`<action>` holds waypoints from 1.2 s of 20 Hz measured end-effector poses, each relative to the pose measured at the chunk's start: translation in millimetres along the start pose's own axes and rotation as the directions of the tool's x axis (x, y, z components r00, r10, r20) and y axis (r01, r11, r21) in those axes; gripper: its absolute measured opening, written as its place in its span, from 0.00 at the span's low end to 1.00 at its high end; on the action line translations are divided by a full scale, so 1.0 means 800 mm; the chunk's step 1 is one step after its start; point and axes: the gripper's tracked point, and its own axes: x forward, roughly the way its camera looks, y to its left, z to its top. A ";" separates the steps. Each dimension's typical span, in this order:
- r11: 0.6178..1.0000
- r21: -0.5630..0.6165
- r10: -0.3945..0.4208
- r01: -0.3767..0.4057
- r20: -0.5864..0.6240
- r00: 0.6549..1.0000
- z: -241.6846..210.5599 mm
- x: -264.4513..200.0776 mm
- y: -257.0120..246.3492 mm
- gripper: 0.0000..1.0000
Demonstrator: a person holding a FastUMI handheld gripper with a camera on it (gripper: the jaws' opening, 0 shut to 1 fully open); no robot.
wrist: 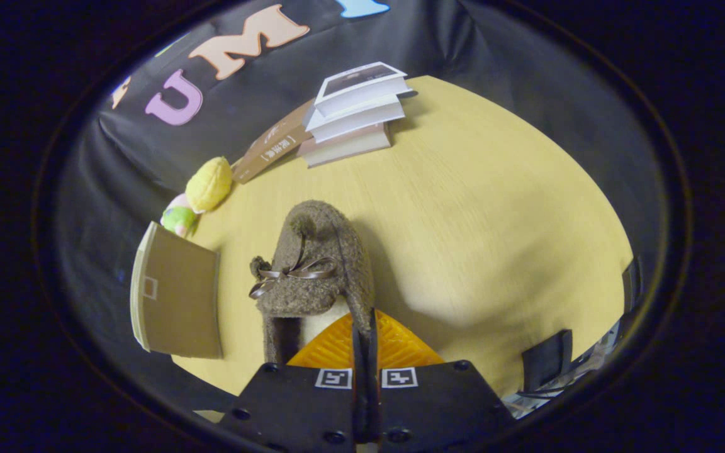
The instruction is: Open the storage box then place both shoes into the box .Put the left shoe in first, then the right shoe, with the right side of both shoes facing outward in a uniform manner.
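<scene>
Gripper [364,333] clenched on the side wall of the fuzzy brown slipper [312,264], carried over the table [494,207]. Thin pinch, so it could slip or swing if jerked. Cardboard box flap [177,292] just left, likely to snag. Plush toy [208,184] beyond. Book stack [356,113] at the far edge. Open room right.

stacked books [355,113], yellow plush toy [209,184]

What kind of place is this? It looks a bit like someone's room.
Probably a staged recording booth: black cloth hangs behind a wooden table set with stacked books and plush toys, while the gripper pinches a fuzzy brown slipper.
</scene>
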 end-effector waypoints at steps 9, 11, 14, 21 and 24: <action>0.999 -0.021 0.049 -0.049 0.010 0.999 -0.004 -0.027 0.114 0.04; 0.997 -0.022 0.074 -0.074 0.008 0.997 -0.006 -0.030 0.147 0.03; 0.993 -0.036 0.117 -0.117 0.008 0.993 -0.007 -0.035 0.200 0.03; 0.976 -0.063 0.211 -0.209 0.018 0.977 0.000 -0.052 0.316 0.03; 0.967 -0.068 0.247 -0.245 0.031 0.968 0.003 -0.059 0.360 0.03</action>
